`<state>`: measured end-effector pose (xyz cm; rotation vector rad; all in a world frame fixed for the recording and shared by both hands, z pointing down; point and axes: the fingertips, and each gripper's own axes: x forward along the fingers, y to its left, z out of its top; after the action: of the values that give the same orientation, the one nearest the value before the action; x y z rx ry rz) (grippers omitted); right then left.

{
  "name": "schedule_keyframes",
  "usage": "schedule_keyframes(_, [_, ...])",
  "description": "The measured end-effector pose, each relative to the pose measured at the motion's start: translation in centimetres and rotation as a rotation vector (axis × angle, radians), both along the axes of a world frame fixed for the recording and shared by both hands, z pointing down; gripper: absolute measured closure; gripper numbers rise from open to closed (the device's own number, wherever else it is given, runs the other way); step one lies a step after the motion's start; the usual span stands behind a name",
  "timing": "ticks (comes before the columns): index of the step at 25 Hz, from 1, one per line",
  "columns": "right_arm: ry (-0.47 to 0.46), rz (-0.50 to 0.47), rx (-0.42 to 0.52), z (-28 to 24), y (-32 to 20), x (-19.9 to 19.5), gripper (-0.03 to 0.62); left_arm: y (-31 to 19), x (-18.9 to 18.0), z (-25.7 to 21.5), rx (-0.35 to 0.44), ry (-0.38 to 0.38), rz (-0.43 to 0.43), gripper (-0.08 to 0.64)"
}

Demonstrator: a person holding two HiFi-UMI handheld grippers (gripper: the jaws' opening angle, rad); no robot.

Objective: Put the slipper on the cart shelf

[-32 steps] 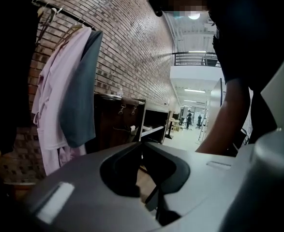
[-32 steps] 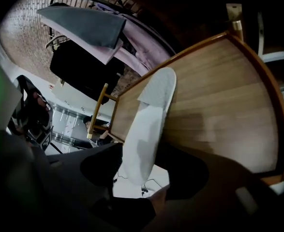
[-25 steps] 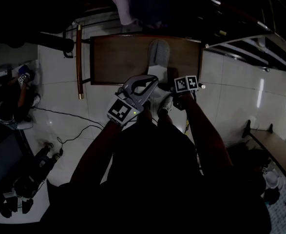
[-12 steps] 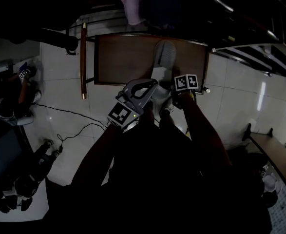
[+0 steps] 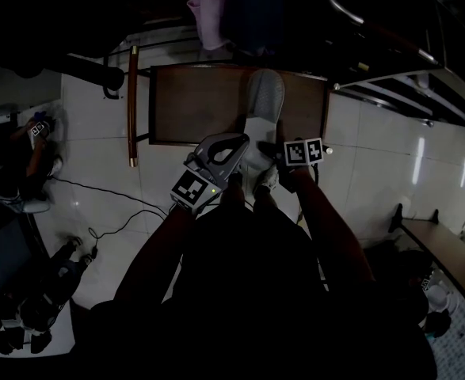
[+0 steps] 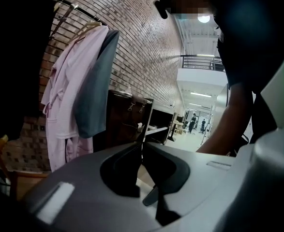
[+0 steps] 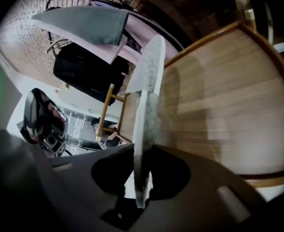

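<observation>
Slipper [image 7: 149,81] pinched, right gripper [image 7: 141,187] closing, angled downward

Surfaces you are looking at
You're seeing the slipper [image 7: 149,81] showing white quilted cloth, while the cart shelf [image 7: 229,105] is showing matt brown wood grain inside a lighter wooden rim; the floor [image 5: 375,157] is gleaming as glossy pale tile, and the pink robe [image 6: 64,95] is hanging as soft cloth against a rough brick wall [image 6: 142,37].
</observation>
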<state>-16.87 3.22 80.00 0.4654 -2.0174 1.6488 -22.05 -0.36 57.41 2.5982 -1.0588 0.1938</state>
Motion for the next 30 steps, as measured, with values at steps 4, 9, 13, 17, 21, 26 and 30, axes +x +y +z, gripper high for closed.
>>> schedule_keyframes(4, [-0.018, 0.0, 0.06, -3.1, 0.1, 1.2, 0.525, 0.0, 0.9, -1.2, 0.045, -0.004, 0.01, 0.555])
schedule_keyframes(9, [-0.06, 0.026, 0.134, -8.0, 0.3, 2.9, 0.525, 0.1, 2.2, -3.2, 0.085, -0.015, 0.014, 0.558])
schedule_keyframes(13, [-0.11, 0.046, 0.268, -13.2, -0.8, 3.6, 0.525, -0.5, 3.4, -5.7, 0.131, -0.006, 0.017, 0.558])
schedule_keyframes(17, [-0.126, 0.043, 0.459, -19.2, -1.4, 4.6, 0.525, 0.1, 5.1, -8.8, 0.144, 0.007, 0.03, 0.558])
schedule_keyframes(21, [-0.112, 0.043, 0.693, -25.6, -3.2, 5.5, 0.525, 0.1, 6.4, -12.0, 0.169, 0.025, 0.035, 0.558])
schedule_keyframes(26, [-0.115, 0.075, 0.951, -33.2, -4.7, 6.9, 0.525, 0.4, 7.2, -15.1, 0.212, 0.027, 0.068, 0.558])
schedule_keyframes(30, [-0.102, 0.09, 1.08, -37.3, -5.4, 7.6, 0.525, -0.1, 7.3, -17.1, 0.241, 0.035, 0.07, 0.558])
